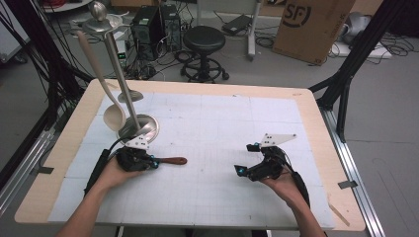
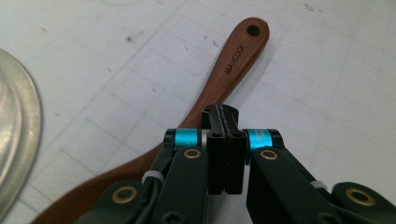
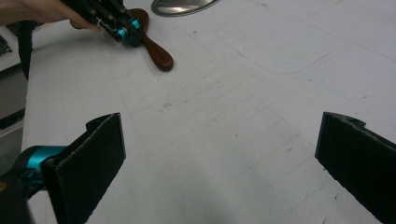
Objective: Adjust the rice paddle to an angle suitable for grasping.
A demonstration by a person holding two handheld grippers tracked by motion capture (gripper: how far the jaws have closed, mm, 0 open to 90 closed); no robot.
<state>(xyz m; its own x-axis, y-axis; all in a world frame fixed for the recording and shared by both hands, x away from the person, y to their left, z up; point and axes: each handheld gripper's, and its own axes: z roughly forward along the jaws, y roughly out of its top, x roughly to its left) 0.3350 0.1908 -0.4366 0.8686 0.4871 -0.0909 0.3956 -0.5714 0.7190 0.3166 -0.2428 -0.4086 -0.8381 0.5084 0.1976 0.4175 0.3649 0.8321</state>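
A brown wooden spoon [image 1: 174, 160] lies flat on the white mat, its handle end with a hole pointing right. My left gripper [image 1: 154, 162] sits low over the spoon's neck. In the left gripper view its jaws [image 2: 220, 114] are pressed together with nothing between them, and the handle [image 2: 238, 56] runs on beneath and beyond them. My right gripper [image 1: 246, 159] hovers at the right of the mat, jaws wide apart [image 3: 224, 140] and empty. The right gripper view also has the left gripper [image 3: 128, 30] and the spoon [image 3: 158, 53] farther off.
A metal stand with a round base [image 1: 146, 127] rises just behind the left hand; a white ladle [image 1: 113, 116] and a metal spoon [image 1: 129, 95] hang from it. Its base rim [image 2: 18, 121] lies close to the left gripper. A stool [image 1: 203, 42] stands beyond the table.
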